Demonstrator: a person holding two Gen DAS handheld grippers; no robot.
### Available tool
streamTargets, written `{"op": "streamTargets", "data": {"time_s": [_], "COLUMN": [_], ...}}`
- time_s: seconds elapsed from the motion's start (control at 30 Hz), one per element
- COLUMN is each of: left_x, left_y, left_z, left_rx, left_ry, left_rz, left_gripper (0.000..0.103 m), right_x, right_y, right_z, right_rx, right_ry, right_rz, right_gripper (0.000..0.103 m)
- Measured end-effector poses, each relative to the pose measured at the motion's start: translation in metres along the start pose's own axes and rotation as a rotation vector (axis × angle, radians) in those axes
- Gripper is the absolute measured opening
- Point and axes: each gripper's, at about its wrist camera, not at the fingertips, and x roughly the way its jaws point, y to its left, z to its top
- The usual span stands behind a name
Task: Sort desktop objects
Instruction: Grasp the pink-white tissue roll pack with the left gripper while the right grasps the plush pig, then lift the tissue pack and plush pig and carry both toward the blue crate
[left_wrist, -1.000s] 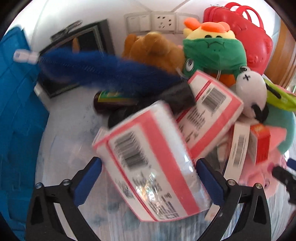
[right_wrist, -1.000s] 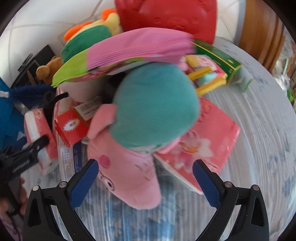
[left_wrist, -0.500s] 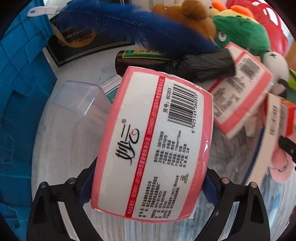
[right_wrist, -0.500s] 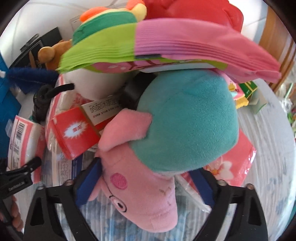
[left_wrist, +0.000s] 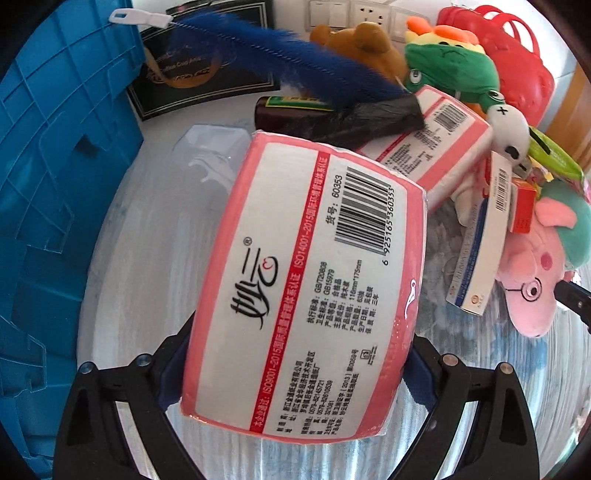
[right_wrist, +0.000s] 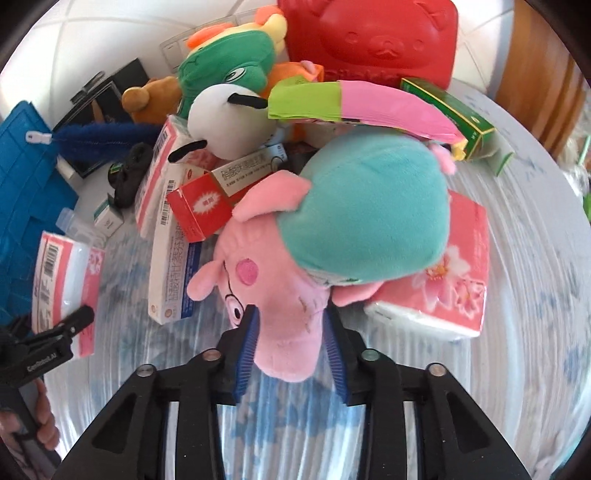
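My left gripper (left_wrist: 295, 369) is shut on a pink-and-white tissue pack (left_wrist: 306, 288) and holds it above the table, next to the blue crate (left_wrist: 55, 184). The pack (right_wrist: 66, 280) and left gripper (right_wrist: 48, 343) also show at the left of the right wrist view. My right gripper (right_wrist: 291, 343) is shut on the snout of a pink pig plush with a teal body (right_wrist: 332, 240). The plush also shows at the right of the left wrist view (left_wrist: 535, 280).
A pile lies behind: green plush (right_wrist: 229, 66), brown bear (left_wrist: 354, 48), blue feather duster (left_wrist: 280, 62), white plush ball (right_wrist: 229, 118), red plastic case (right_wrist: 369, 37), medicine boxes (right_wrist: 173, 258), green box (right_wrist: 450, 114), floral tissue pack (right_wrist: 443, 288), clear container (left_wrist: 207, 155), black frame (left_wrist: 192, 81).
My left gripper closed on the tissue pack and carried it left toward the blue crate. My right gripper closed on the pig plush's snout.
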Motion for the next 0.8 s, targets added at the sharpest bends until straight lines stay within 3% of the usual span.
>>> {"op": "streamTargets", "data": {"time_s": [0.07,0.13,0.43,0.53,0.67,0.8], "left_x": [0.004,0.008,0.035,0.043,0.036,-0.002], "left_y": [0.002,0.002,-0.011,-0.010,-0.008,-0.009], "left_z": [0.004,0.008,0.025,0.028,0.028,0.024], "left_rx": [0.008,0.011,0.041,0.041,0.039,0.041], "left_ry": [-0.005,-0.006,-0.001,0.006,-0.008,-0.071], "left_rz": [0.001,-0.015,-0.037,-0.039,-0.042,-0.046], "left_gripper": [0.095,0.095,0.095,0.095,0.095,0.095], "right_x": [-0.001,-0.001,0.057,0.066,0.046,0.000], "right_y": [0.010,0.011,0.019,0.020,0.018,0.018], "right_z": [0.001,-0.001,0.017,0.022,0.020,0.009], "right_rx": [-0.006,-0.002,0.003,-0.004,0.004,0.005], "right_ry": [-0.004,-0.004,0.066,0.059,0.005,-0.073], "right_rz": [-0.010,-0.022,-0.031,-0.023,0.020,0.074], "right_gripper": [0.072,0.077,0.082,0.076,0.069,0.068]}}
